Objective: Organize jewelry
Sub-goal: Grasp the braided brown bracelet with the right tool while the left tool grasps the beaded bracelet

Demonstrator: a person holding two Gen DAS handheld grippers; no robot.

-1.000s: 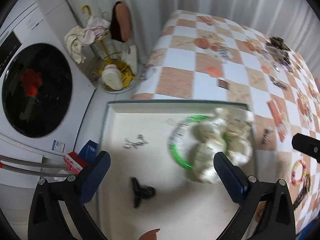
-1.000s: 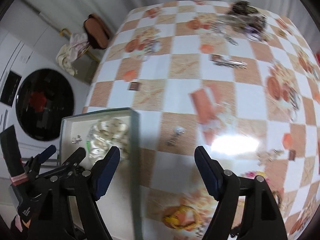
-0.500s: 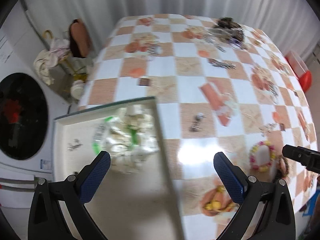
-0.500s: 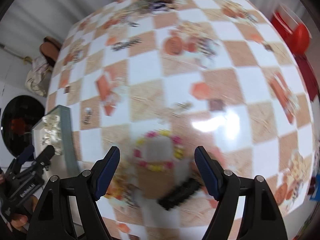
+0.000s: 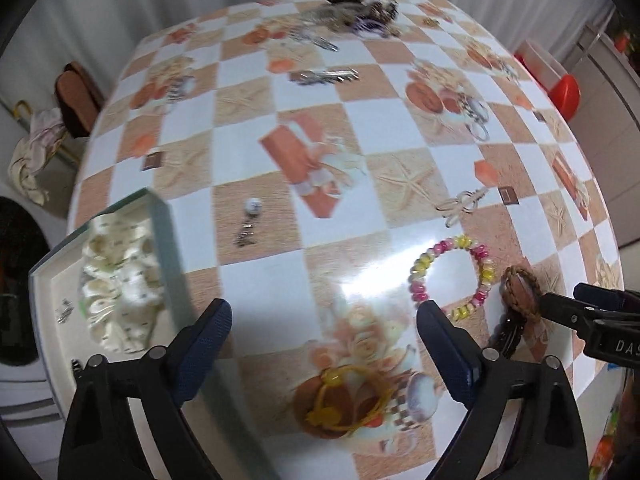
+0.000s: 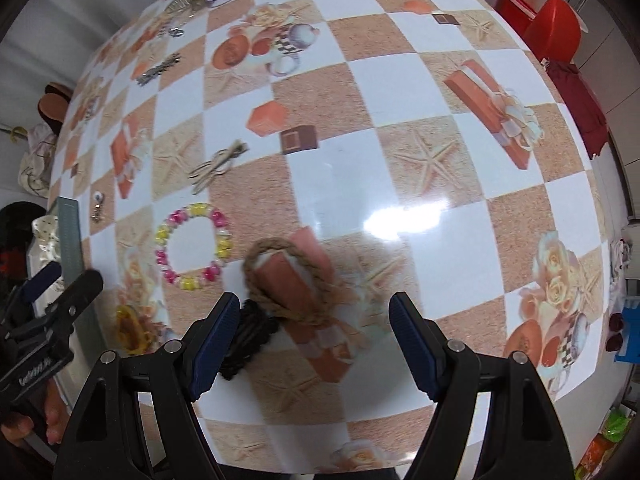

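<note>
My left gripper (image 5: 324,320) hangs over the checked tablecloth, its jaws closing slightly with nothing between them. To its right lies a pink and yellow bead bracelet (image 5: 420,268) and a brown braided bracelet (image 5: 532,280). My right gripper (image 6: 316,308) is open, pointing straight down just in front of the braided bracelet (image 6: 276,245). A black hair tie (image 6: 248,336) lies by its left finger. The bead bracelet (image 6: 162,236) sits left of that. The grey-rimmed tray (image 5: 164,232) holds a cream scrunchie (image 5: 120,288).
A small earring (image 5: 250,216), a gold bow clip (image 5: 460,204), a silver clip (image 5: 324,76) and a yellow band (image 5: 324,416) lie on the table. A jewellery pile (image 5: 360,4) sits at the far edge. A red stool (image 6: 552,28) stands right of the table.
Both grippers have swung right, away from the tray and out over the table. The bead and braided bracelets have come into view. The left jaws have narrowed a little.
</note>
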